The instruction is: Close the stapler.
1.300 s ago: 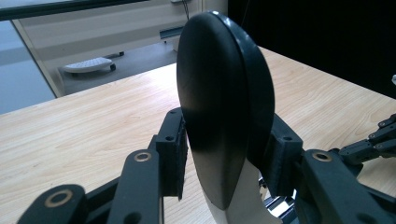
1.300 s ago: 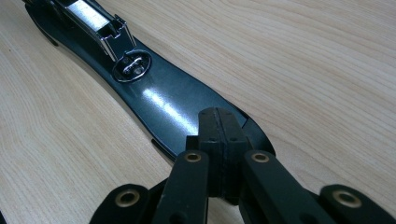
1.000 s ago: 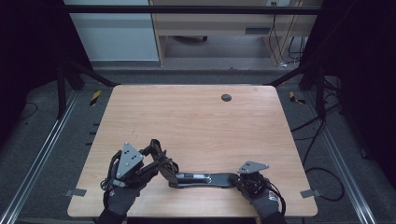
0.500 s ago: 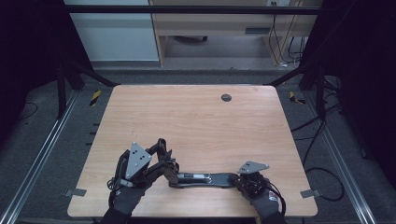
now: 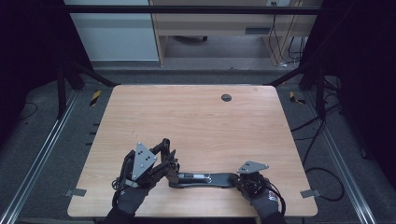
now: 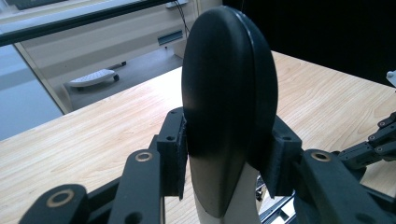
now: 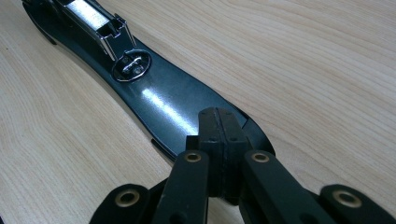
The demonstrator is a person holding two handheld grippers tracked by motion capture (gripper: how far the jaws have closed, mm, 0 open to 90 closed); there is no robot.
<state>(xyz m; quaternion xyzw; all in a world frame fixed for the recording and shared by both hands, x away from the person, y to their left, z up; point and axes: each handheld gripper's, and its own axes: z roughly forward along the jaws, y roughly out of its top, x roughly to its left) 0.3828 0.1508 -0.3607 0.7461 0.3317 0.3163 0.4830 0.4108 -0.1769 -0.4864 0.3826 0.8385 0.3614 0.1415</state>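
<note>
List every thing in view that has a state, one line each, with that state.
Stapler: swung fully open, base flat on the table, metal anvil facing up.
Stapler top arm: raised on end, clamped between the pads.
Left hand-held gripper: shut on the top arm.
Right hand-held gripper: shut, jaws together, pressing on the base end.

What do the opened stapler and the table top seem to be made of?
Stapler: a glossy black base, probably plastic or painted metal, given its bright streak of reflection; the strip and small plate on it look like bare chrome metal, mirror-bright. Table: pale wood-grain surface, matte, likely laminate rather than solid wood.
</note>
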